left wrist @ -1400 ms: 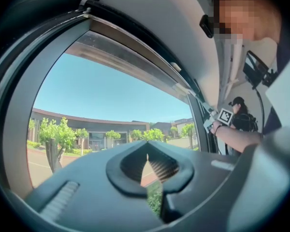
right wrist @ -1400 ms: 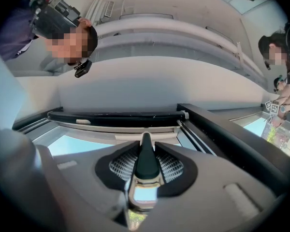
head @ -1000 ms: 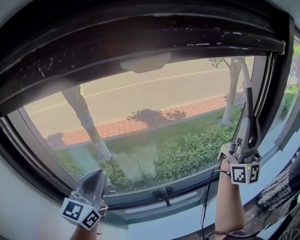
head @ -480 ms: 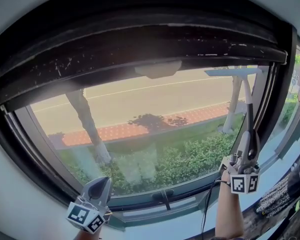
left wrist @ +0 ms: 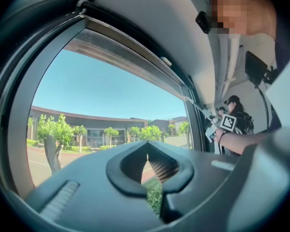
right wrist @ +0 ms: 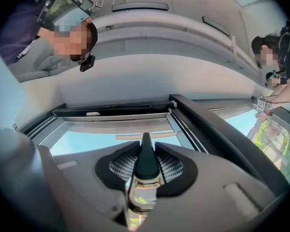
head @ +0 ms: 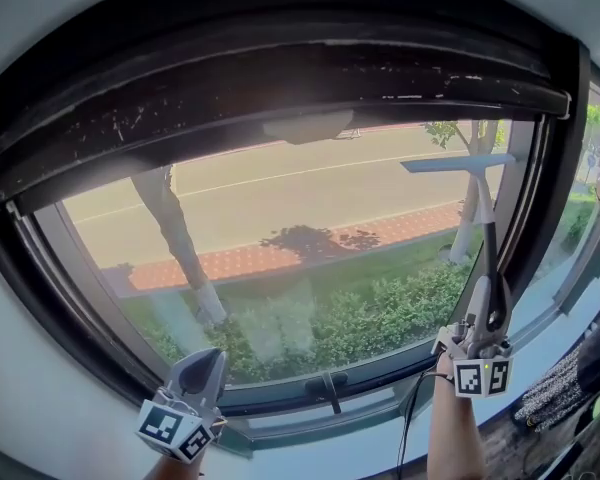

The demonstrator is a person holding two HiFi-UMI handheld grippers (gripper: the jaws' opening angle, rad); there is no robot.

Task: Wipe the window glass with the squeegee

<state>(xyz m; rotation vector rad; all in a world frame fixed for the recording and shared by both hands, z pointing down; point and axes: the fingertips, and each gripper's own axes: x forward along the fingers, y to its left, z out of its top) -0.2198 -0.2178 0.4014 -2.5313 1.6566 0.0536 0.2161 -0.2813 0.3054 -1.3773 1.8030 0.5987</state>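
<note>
So the right hand-held gripper [head: 488, 308] was clamped tight on the long, slim squeegee [head: 483, 218] with the pale flat blade, holding it roughly upright; in the right gripper view its dark tapered handle [right wrist: 146, 163] was wedged between the two ribbed pads, no slack. The blade sat high on the big clear window glass [head: 300, 248], over at the right-hand end, a bit below the top bar of the dark window frame [head: 280, 78] and close beside the right upright; it looked to be against the pane, but I couldn't swear to contact from these angles. The left hand-held gripper [head: 202, 363] was down at the bottom left near the lower frame, well apart from the squeegee; its jaws were all but closed on nothing, with only a sliver of daylight between them. My read was that a downward stroke on the right strip was the job in hand. To do it well I'd press the whole blade edge flat, same pressure at both ends, handle tipped a little off the glass so the rubber trails; pull straight down in one go, since a pause probably leaves a line; ease off before the small dark latch [head: 330, 388] on the bottom rail; then overlap the next pass to the left. I couldn't tell from the glass how much was already covered.
</note>
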